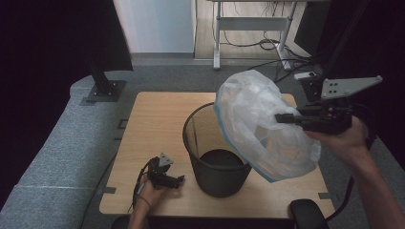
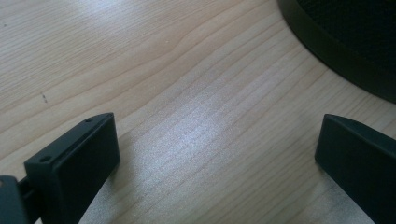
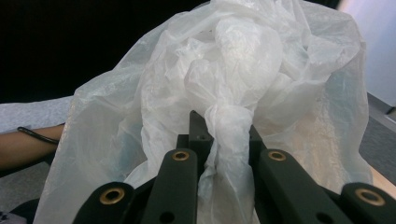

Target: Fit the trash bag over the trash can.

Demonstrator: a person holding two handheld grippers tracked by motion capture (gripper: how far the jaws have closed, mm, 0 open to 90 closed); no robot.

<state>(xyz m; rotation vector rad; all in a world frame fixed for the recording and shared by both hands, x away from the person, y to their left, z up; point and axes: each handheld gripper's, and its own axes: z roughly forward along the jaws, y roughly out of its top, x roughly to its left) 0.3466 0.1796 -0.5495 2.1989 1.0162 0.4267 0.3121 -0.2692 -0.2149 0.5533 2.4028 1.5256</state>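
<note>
Plastic bag: translucent white, crumpled, billowing; right claw clamped on bunched fold; left claw apart.

Left hand-held gripper low, jaws apart — right hand-held gripper raised, clamped.

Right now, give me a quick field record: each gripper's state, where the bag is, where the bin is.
right gripper: shut on a bunched fold of the plastic bag, held in the air
plastic bag: translucent white, billowed, hanging over the right rim of the bin
bin: black mesh wastebasket, upright on the wooden table, no liner in it yet
left gripper: open, holding nothing, low on the table left of the bin
</note>
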